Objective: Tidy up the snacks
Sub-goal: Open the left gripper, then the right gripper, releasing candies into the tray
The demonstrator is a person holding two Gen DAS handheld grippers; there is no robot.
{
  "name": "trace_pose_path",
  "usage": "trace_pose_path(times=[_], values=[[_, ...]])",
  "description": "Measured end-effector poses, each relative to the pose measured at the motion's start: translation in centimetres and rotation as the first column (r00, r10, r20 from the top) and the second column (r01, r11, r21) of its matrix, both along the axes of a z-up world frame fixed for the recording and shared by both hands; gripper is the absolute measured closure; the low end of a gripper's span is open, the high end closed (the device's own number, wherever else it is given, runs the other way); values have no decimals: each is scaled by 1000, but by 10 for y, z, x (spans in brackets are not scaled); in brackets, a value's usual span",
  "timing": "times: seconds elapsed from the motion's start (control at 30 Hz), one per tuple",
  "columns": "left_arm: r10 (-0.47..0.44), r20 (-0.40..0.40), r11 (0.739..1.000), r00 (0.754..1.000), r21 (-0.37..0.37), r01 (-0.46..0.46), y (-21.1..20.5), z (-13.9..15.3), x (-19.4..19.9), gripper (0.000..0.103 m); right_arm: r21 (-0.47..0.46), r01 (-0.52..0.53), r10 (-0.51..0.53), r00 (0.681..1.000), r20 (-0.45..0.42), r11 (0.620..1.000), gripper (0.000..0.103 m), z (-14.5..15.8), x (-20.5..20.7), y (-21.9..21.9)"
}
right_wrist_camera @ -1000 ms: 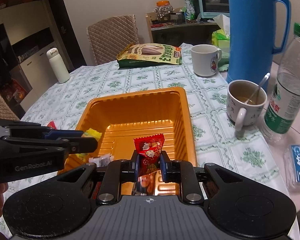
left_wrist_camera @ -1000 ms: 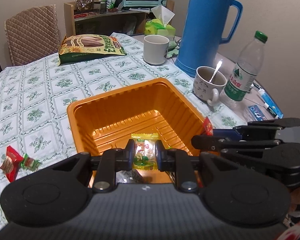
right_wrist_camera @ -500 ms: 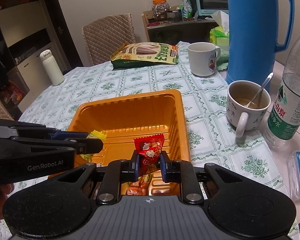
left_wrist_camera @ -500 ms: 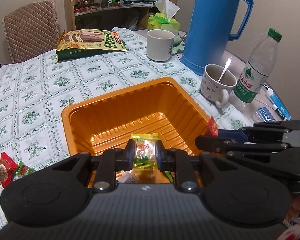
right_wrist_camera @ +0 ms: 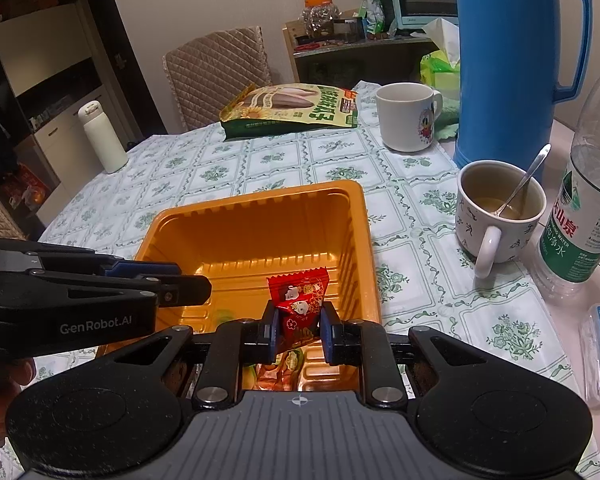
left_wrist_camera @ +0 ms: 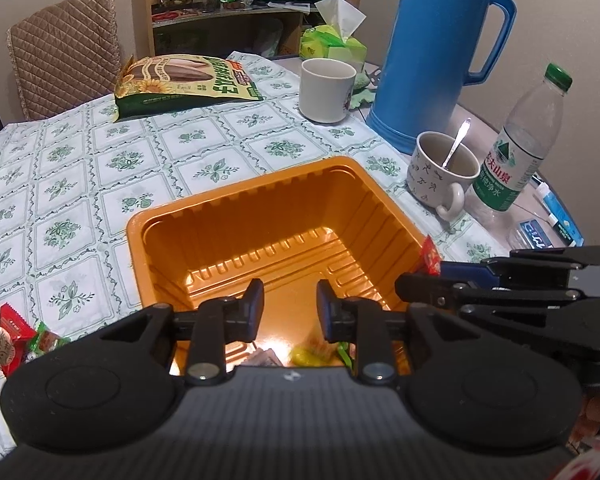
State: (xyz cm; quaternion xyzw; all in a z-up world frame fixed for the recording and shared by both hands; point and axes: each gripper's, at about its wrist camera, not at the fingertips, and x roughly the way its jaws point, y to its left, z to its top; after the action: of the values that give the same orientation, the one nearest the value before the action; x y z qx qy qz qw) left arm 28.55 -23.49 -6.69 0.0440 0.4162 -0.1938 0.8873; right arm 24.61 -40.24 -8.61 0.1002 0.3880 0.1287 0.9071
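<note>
**Left jaws parted over tray; right gripper clamped on red candy**

Left gripper (left_wrist_camera: 290,304): positioned above the near end of the orange plastic tray (left_wrist_camera: 236,204). Its jaws have just been opening and now stand slightly apart with nothing between them. A yellow-green wrapped candy (left_wrist_camera: 310,354) lies on the tray floor directly below, partly hidden by the gripper body, beside other wrappers too obscured to identify.

Right gripper (right_wrist_camera: 299,330): jaws closed tight on a red wrapped candy (right_wrist_camera: 300,300), which stands upright between the pads, over the near right part of the tray interior. More wrapped sweets lie in the tray beneath it.

Outside the tray: two small snacks, a red packet (left_wrist_camera: 8,332) and a green-wrapped piece (left_wrist_camera: 46,340), lie touching each other on the patterned tablecloth (left_wrist_camera: 80,168) to the tray's left. A sunflower-seed bag (left_wrist_camera: 184,84) lies at the far side of the table.

Other items: white mug (left_wrist_camera: 326,90), blue thermos jug (left_wrist_camera: 436,52), mug with spoon (left_wrist_camera: 440,172), and water bottle (left_wrist_camera: 520,140), all right of the tray.
</note>
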Motion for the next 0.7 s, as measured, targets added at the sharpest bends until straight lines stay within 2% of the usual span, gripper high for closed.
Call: trace_pose_path(times=[0.7], values=[[39,-3,999,999,4,-39,19,4,2,78,12,-9,9,1000,-3,1000,82,-4,17,13]])
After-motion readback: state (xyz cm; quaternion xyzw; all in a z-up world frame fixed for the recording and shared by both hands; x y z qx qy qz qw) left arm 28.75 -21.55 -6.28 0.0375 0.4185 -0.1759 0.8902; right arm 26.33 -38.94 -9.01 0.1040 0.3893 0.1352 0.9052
